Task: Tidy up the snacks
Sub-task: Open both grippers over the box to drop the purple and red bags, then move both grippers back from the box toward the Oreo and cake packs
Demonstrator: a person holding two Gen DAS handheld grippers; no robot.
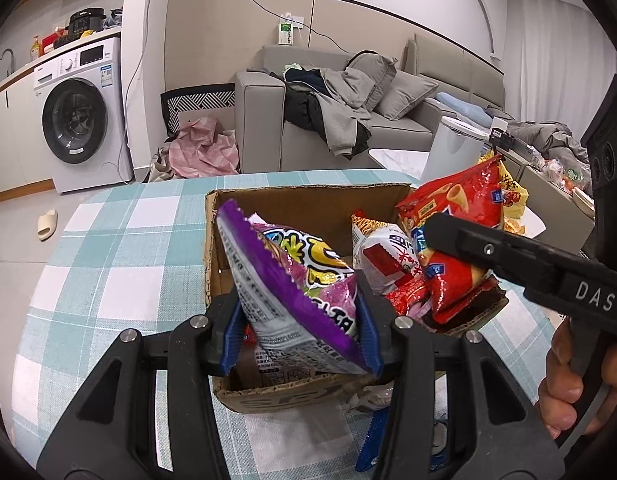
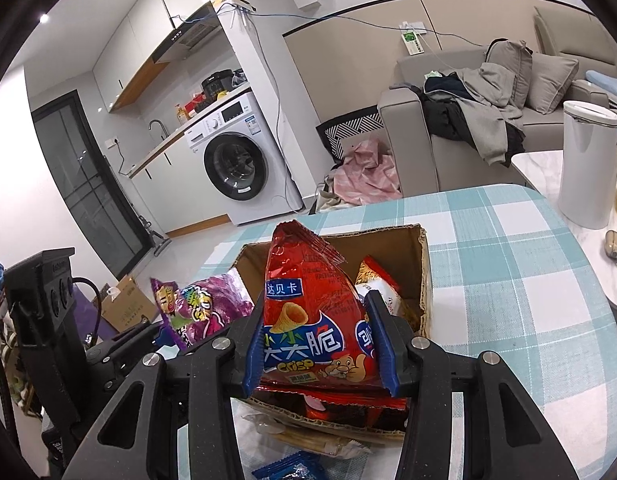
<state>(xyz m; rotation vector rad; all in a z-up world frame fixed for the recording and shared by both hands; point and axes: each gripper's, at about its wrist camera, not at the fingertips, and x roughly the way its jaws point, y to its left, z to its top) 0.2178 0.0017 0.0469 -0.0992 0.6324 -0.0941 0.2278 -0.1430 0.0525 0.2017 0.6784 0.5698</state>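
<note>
From the left wrist, the left tongs are clamped narrow on a purple snack bag, blue pads pressing its lower end from both sides. The bag tilts over the near-left part of an open cardboard box that sits on the counter with its teal-and-white checked cloth. To the right, the right tongs reach in from the side, gripping a red crisp bag above the box's right half. A white-and-red snack pack lies inside the box between the two bags.

From the right wrist, the right tongs pinch the red crisp bag at its lower sides, holding it upright over the near edge of the cardboard box. The purple snack bag hangs just left of it, beside the box's left wall. A blue sachet lies on the counter in front of the box.
</note>
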